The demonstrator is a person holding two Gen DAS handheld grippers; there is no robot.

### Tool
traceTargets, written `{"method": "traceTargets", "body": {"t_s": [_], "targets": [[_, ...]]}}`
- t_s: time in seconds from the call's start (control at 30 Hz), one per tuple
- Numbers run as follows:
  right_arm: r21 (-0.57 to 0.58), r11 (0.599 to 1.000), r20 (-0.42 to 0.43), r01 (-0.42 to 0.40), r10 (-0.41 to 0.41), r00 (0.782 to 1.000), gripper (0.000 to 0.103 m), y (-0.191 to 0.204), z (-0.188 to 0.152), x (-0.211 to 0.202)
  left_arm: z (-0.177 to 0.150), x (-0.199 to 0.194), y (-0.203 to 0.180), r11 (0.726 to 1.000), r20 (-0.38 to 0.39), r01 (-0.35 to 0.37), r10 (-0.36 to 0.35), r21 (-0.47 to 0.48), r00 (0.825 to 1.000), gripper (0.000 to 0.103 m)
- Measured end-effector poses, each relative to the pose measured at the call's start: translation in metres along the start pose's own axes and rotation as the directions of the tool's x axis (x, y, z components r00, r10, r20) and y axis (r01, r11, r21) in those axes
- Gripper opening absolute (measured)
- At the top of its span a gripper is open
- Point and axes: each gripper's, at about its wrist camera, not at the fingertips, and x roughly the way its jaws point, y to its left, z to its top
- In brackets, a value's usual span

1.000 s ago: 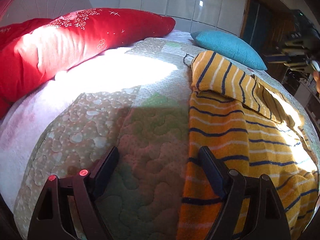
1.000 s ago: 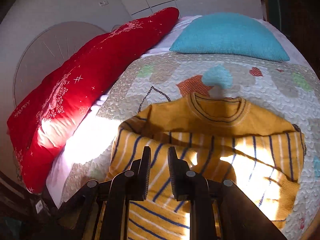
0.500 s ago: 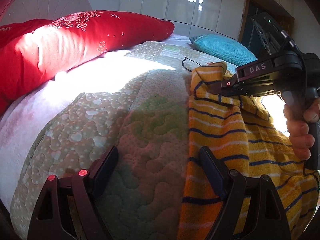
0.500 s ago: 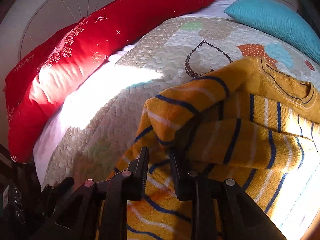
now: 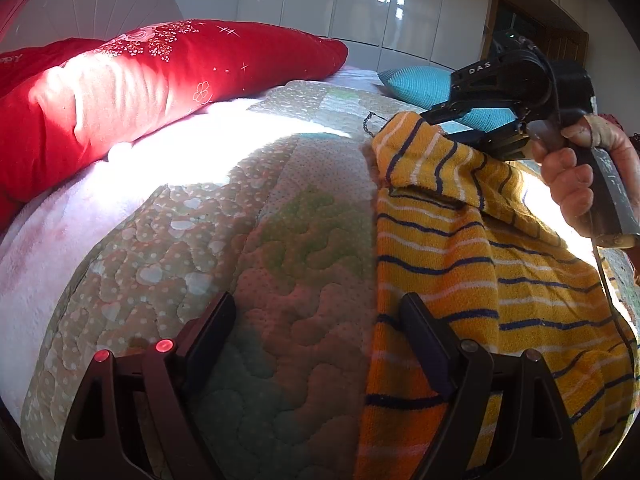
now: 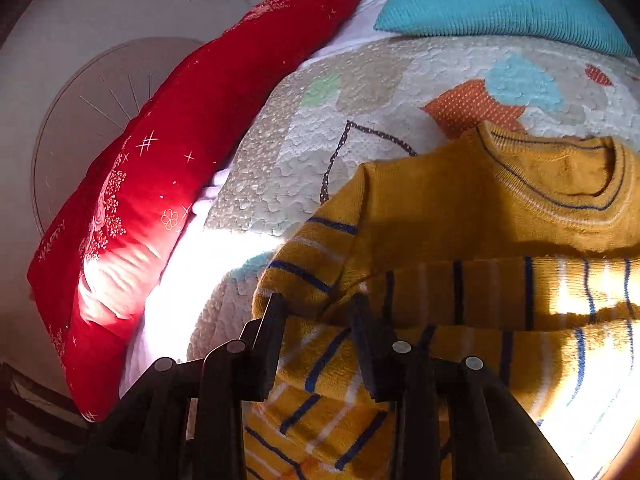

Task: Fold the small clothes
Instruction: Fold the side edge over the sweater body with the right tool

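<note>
A small yellow sweater (image 5: 480, 264) with navy and white stripes lies on the quilt; it also shows in the right wrist view (image 6: 460, 240), collar at the far right. Its folded sleeve (image 6: 304, 268) lies across the body. My right gripper (image 6: 316, 308) is open, its fingers straddling the sleeve fold; in the left wrist view it (image 5: 452, 120) hovers at the sweater's raised far corner. My left gripper (image 5: 316, 316) is open and empty, low over the quilt, its right finger (image 5: 424, 340) on the sweater's near left edge.
The patchwork quilt (image 5: 248, 272) covers the bed. A long red pillow (image 5: 132, 92) lies along the left side, and a teal cushion (image 6: 496, 0) at the far end. White cabinets (image 5: 360, 4) stand behind. A strong sunlight patch (image 5: 224, 148) crosses the quilt.
My right gripper has opened from shut, around the folded sleeve, and shifted over the sweater. The left gripper has stayed in place.
</note>
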Motion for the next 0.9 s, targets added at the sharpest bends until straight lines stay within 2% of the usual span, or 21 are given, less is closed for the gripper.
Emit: {"method": "traceTargets", "body": {"t_s": [0.07,0.1,0.13,0.17,0.2,0.23,0.33,0.53,0.6,0.7,0.73,0.77,0.83,0.9], "targets": [[0.069,0.997,-0.054,-0.028,0.032,0.998,0.037,-0.007,0.004,0.024,0.0,0.0,-0.001,1.0,-0.001,-0.002,0.002,0.002,1.0,0.084],[0.077,0.997,-0.047,-0.03,0.034,0.998,0.038,-0.007,0.006,0.03,0.0,0.0,-0.001,1.0,-0.001,-0.002,0.002,0.002,1.0,0.084],[0.071,0.997,-0.034,-0.042,0.044,0.998,0.034,-0.006,0.007,0.032,0.0,0.0,-0.001,1.0,-0.002,-0.003,0.003,0.003,1.0,0.084],[0.071,0.995,-0.03,-0.067,0.069,0.997,0.025,-0.005,0.009,0.033,0.0,0.0,-0.001,1.0,-0.002,-0.003,0.003,0.003,1.0,0.084],[0.081,0.99,-0.034,-0.114,0.117,0.993,0.001,-0.004,0.01,0.033,0.0,0.0,-0.001,1.0,-0.002,-0.002,0.002,0.002,1.0,0.084],[0.084,0.986,-0.039,-0.147,0.15,0.988,0.002,-0.001,0.011,0.032,0.0,0.0,-0.001,1.0,-0.002,-0.002,0.002,0.002,1.0,0.084],[-0.015,0.995,-0.004,-0.096,0.096,0.995,0.002,0.023,0.019,0.023,0.001,0.001,-0.001,1.0,-0.007,-0.004,0.004,0.004,1.0,0.084],[-0.021,0.997,0.06,-0.07,0.071,0.996,0.002,0.052,0.047,0.035,0.0,0.0,-0.002,1.0,-0.01,-0.006,0.007,0.006,1.0,0.084],[-0.03,1.0,0.06,0.004,-0.003,0.998,0.004,0.057,0.054,0.043,0.0,0.001,-0.003,1.0,-0.013,-0.008,0.008,0.007,1.0,0.084],[-0.056,0.998,0.03,0.014,-0.012,0.999,0.004,0.056,0.052,0.037,0.001,0.001,-0.002,1.0,-0.014,-0.008,0.008,0.009,1.0,0.084],[-0.072,0.997,0.027,0.037,-0.035,0.999,0.008,0.054,0.049,0.031,0.001,0.001,-0.002,1.0,-0.014,-0.007,0.007,0.008,1.0,0.084],[-0.077,0.995,0.018,0.059,-0.058,0.998,0.013,0.049,0.045,0.025,0.0,0.001,-0.002,1.0,-0.013,-0.007,0.007,0.008,1.0,0.084],[-0.061,0.995,-0.005,0.081,-0.081,0.997,0.038,0.036,0.037,0.016,0.001,0.001,-0.002,1.0,-0.013,-0.007,0.007,0.007,1.0,0.084],[-0.032,0.998,-0.004,0.053,-0.053,0.999,0.043,0.026,0.03,0.011,0.001,0.001,-0.002,1.0,-0.013,-0.01,0.01,0.007,1.0,0.084]]}}
